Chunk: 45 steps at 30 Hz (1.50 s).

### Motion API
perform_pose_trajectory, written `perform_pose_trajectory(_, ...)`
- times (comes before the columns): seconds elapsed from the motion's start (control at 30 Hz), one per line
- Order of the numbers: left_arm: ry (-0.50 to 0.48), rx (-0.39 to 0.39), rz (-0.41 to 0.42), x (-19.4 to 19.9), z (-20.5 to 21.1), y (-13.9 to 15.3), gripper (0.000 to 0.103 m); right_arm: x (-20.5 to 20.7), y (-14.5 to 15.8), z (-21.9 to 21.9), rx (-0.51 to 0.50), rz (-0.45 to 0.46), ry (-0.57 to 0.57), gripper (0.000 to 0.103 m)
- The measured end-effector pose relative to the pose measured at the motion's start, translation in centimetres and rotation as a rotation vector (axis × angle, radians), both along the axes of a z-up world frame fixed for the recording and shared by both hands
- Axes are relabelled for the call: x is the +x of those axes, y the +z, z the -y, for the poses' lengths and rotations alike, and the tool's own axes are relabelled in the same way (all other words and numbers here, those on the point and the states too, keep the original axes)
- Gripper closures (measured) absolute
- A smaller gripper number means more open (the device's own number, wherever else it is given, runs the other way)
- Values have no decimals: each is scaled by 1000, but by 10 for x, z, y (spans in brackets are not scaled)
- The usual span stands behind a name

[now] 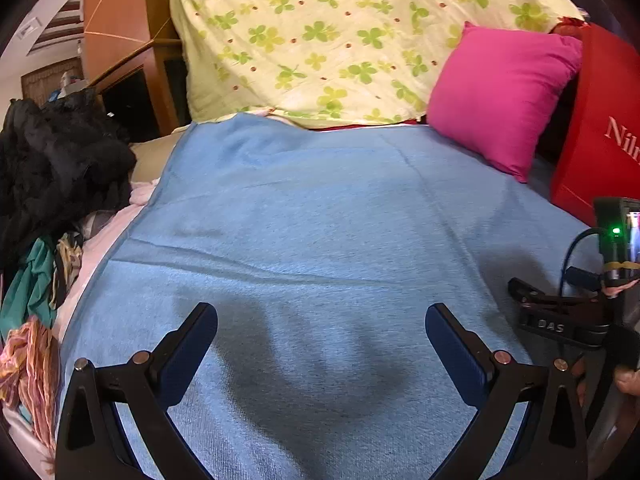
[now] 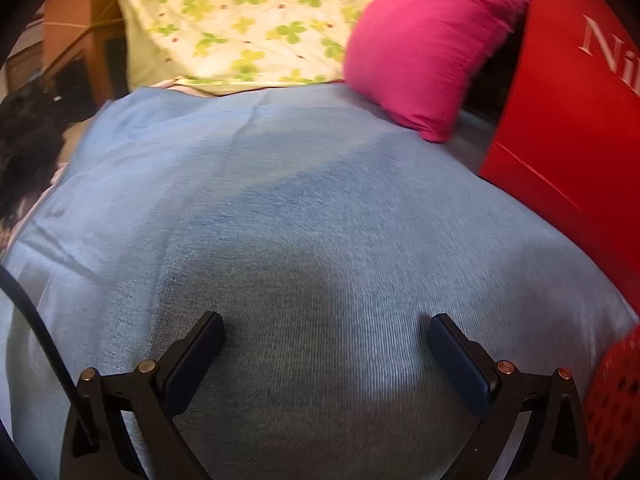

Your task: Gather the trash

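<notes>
both grippers' fingers point(image 1: 200, 328) spread above soft blue blanket point(image 1: 320, 208).

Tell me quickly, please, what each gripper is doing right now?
Left gripper: open, holding nothing, over the blue blanket.
Right gripper: open, holding nothing.

Left gripper point(image 1: 321, 320): two black angular arms with dark blue pads point(image 1: 188, 354) and round brass-coloured rivets point(image 1: 141, 357) at the pivots. Right gripper point(image 2: 326, 330): same build, black cable point(image 2: 36, 320) at 9 o'clock. Seen from the left wrist at 3 o'clock: black housing lettered "DAS" point(image 1: 551, 325), green indicator light point(image 1: 616, 231), blue cable point(image 1: 568, 256).
</notes>
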<state>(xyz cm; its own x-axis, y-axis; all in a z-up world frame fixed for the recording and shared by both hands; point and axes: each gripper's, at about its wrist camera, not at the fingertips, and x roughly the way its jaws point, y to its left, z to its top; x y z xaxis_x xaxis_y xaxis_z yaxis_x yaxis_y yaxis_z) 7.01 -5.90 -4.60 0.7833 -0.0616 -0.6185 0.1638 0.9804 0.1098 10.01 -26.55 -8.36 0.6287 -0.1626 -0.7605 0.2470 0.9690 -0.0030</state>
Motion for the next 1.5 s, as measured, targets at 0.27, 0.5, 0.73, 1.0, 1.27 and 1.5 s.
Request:
perform_pose_trajectory(0.27,12,2,57,-39,-30,28,0,-20,21,-39,6,-46,37,0)
perform_pose_trajectory(0.5,52,-8,105,-113,-59,71,0,-116,112,-75,-58,118,190,0)
perform_pose_trajectory(0.73,-5,33,186,-195,-36,121,0,-247,205,-53,-63,291,132,0)
perform_pose_trajectory(1.0,-129,48,274,-264,13,167,0,-368,270,-20,-179,390,-5,0)
perform_pose_trajectory(1.27,-214,66,316,-296,60,190,0,-422,295,8,-220,418,-118,0)
perform_pose_trajectory(1.5,-248,88,329,-314,86,199,0,-438,292,25,-219,411,-185,0)
